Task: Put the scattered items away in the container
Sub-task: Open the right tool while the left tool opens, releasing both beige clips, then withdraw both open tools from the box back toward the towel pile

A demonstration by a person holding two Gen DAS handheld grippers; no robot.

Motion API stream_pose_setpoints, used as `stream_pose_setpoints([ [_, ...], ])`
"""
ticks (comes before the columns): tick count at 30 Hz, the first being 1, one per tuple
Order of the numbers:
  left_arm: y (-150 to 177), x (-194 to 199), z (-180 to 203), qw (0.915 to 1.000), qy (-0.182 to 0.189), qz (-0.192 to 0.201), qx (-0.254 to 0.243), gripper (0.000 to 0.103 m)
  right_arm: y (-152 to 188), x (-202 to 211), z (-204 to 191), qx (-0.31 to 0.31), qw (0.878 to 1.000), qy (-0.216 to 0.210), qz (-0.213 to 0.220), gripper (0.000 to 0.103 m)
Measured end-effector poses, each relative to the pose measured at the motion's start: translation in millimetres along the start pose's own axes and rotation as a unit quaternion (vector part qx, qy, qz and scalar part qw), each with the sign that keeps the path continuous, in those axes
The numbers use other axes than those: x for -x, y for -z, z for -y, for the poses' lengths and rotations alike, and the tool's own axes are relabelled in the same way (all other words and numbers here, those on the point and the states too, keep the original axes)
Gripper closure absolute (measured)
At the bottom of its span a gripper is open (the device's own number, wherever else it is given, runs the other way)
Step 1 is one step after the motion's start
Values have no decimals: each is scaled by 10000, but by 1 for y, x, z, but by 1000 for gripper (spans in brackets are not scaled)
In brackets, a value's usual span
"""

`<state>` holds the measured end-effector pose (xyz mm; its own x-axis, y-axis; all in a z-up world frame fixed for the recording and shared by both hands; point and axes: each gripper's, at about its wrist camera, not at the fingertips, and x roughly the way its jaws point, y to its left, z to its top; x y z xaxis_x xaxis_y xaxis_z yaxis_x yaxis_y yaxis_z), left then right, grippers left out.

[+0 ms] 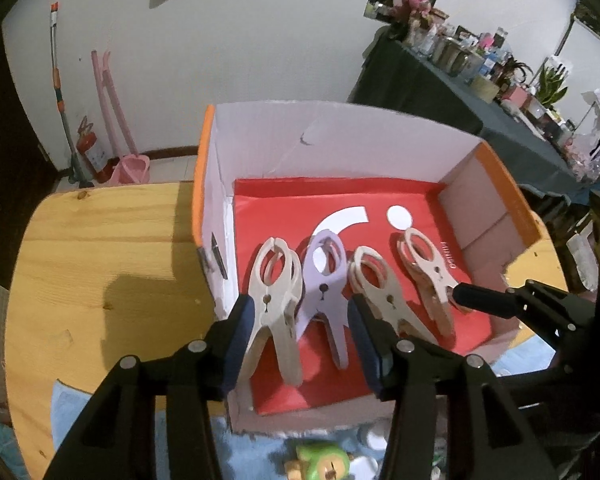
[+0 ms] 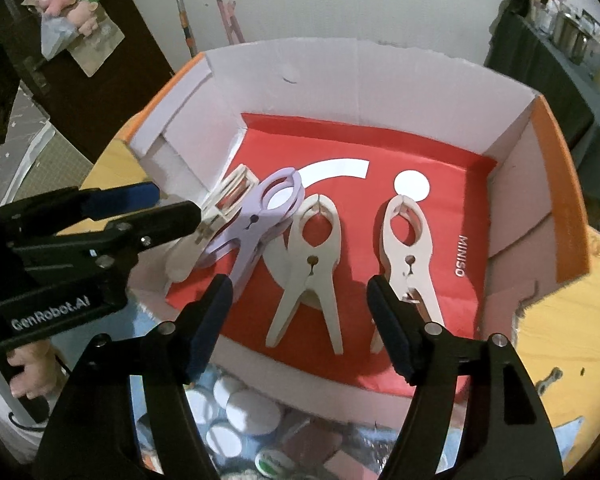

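An orange cardboard box (image 1: 340, 140) with a red floor holds several big clothes pegs side by side. My left gripper (image 1: 302, 336) hovers open above its near left part, fingers on either side of a cream peg (image 1: 273, 300) and a lilac peg (image 1: 326, 284), pads apart from them. A second cream peg (image 1: 380, 292) and a pinkish peg (image 1: 428, 276) lie to the right. My right gripper (image 2: 302, 324) is open above the second cream peg (image 2: 312, 264), clear of it, with the pinkish peg (image 2: 408, 256) by its right finger. The left gripper (image 2: 177, 202) partly hides the first cream peg (image 2: 227, 196).
The box (image 2: 380, 80) stands on a round wooden table (image 1: 99, 260). In front of it lie a blue cloth (image 1: 71, 400), a green toy (image 1: 324, 464) and white round lids (image 2: 251, 412). A dark, cluttered side table (image 1: 440, 80) stands behind on the right. A hand (image 2: 31, 376) holds the left gripper.
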<state>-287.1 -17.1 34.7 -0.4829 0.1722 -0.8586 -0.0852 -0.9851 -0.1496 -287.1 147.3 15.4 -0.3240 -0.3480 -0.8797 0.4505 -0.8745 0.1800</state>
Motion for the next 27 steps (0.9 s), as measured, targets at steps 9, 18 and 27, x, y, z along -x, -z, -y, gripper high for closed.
stream_pose_setpoints([
  [9, 28, 51, -2, 9992, 223, 292, -183, 49, 29, 44, -16, 271, 9990, 22, 342, 34],
  [18, 78, 94, 4, 9969, 441, 497, -415, 48, 81, 95, -24, 394, 9971, -61, 641, 30],
  [27, 130, 115, 26, 9934, 523, 625, -801, 47, 132, 120, -35, 513, 9954, -36, 807, 29],
])
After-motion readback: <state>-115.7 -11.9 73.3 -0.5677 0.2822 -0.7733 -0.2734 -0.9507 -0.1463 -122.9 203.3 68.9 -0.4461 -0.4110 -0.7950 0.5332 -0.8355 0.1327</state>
